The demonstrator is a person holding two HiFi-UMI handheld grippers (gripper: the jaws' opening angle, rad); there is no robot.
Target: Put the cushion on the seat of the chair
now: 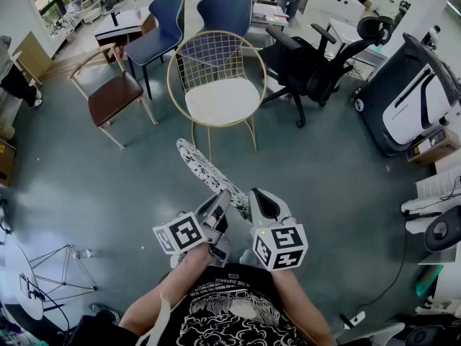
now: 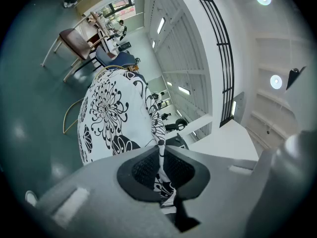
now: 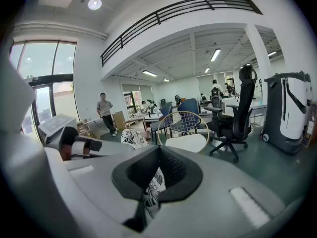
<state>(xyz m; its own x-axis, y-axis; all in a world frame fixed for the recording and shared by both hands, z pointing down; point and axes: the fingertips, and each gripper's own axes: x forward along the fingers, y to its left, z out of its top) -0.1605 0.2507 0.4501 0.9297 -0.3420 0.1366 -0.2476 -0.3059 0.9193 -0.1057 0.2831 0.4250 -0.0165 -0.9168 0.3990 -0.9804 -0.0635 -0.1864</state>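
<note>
A white cushion with black flower print hangs in the air in front of me, its near edge held by both grippers. My left gripper is shut on that edge, and the cushion fills the middle of its view. My right gripper is shut on the same edge beside it, with a strip of cushion fabric pinched between the pads. The gold wire chair with a white round seat stands just beyond the cushion, and it shows ahead in the right gripper view too.
A brown wooden chair stands left of the gold chair, two blue chairs behind it, a black office chair to its right. A large white and black machine is at far right. A person walks in the background.
</note>
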